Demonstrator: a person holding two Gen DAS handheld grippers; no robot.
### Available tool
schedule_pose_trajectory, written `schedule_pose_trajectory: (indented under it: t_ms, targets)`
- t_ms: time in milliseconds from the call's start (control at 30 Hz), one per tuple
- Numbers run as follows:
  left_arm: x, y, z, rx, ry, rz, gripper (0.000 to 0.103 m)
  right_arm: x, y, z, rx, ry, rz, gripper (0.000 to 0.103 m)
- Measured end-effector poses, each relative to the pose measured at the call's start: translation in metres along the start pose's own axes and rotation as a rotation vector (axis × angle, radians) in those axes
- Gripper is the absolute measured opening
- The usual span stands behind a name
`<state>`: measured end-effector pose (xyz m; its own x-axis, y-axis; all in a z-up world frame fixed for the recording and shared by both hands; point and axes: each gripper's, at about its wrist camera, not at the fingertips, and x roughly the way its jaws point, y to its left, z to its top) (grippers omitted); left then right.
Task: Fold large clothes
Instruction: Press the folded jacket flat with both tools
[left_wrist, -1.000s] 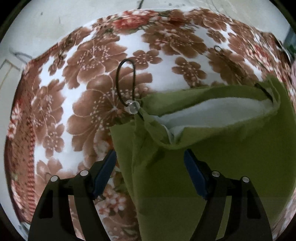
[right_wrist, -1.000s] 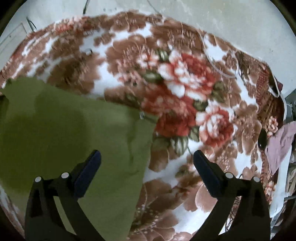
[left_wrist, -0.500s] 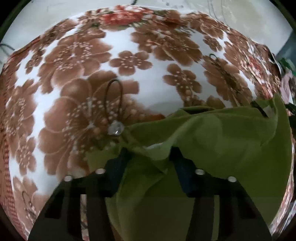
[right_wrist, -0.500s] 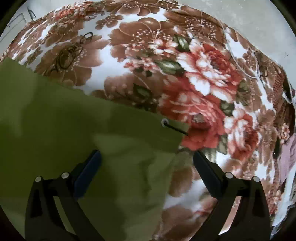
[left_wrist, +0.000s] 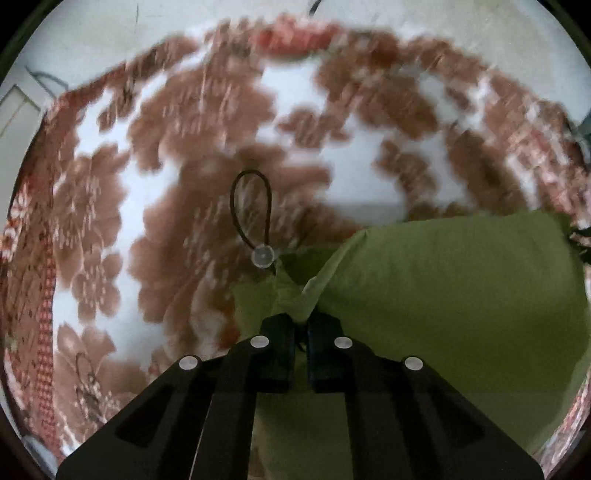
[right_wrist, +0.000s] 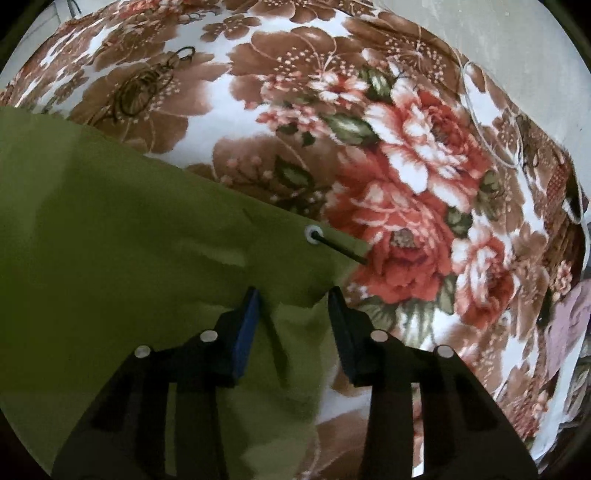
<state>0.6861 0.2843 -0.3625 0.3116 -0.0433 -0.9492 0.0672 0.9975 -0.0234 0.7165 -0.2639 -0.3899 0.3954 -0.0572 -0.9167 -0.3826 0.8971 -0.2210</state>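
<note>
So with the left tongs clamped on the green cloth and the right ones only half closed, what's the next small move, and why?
Probably finish closing the right tongs. Their jaws have just been closing, yet a gap still shows, with the corner of the green cloth between them near the grommet. The left tongs already pinch a bunched fold. Lifting should wait until both hold.

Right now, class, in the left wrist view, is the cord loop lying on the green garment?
No, the cord loop lies on the flowered blanket, beyond the green garment's edge.
</note>
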Motion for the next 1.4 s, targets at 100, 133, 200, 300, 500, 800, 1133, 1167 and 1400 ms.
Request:
schedule_pose_trajectory:
  t_ms: [100,133,200,300,500,800,1133,1167,1400]
  targets:
    - [0.019,0.002,-0.003,-0.004,0.016,0.033,0.007,0.002,-0.001,-0.002,0.003,-0.006,-0.008,0.04]
    - [0.025,0.001,-0.006,-0.005,0.018,0.036,0.008,0.004,0.0,-0.003,-0.001,-0.004,-0.012,0.04]
    - [0.028,-0.004,-0.009,0.01,0.009,0.05,0.013,0.006,0.003,-0.007,-0.008,-0.003,-0.028,0.04]
    - [0.021,-0.007,-0.013,-0.013,-0.016,0.038,0.037,-0.003,0.001,-0.011,0.046,-0.018,-0.03,0.04]
    - [-0.037,-0.039,-0.027,0.007,-0.141,-0.002,0.082,-0.066,0.028,-0.013,0.123,-0.169,-0.006,0.094]
    - [-0.068,-0.142,-0.068,0.068,-0.258,-0.033,0.098,-0.116,0.12,-0.006,0.296,-0.24,0.087,0.098]
    - [-0.007,-0.187,-0.086,0.04,-0.209,-0.016,0.098,-0.072,0.189,-0.013,0.318,-0.169,0.041,0.098]
    - [-0.005,-0.184,-0.088,0.039,-0.207,-0.001,0.098,-0.069,0.187,-0.015,0.32,-0.161,0.033,0.098]
    - [-0.003,-0.127,-0.103,-0.021,-0.202,0.055,0.099,-0.059,0.155,-0.036,0.291,-0.166,-0.062,0.098]
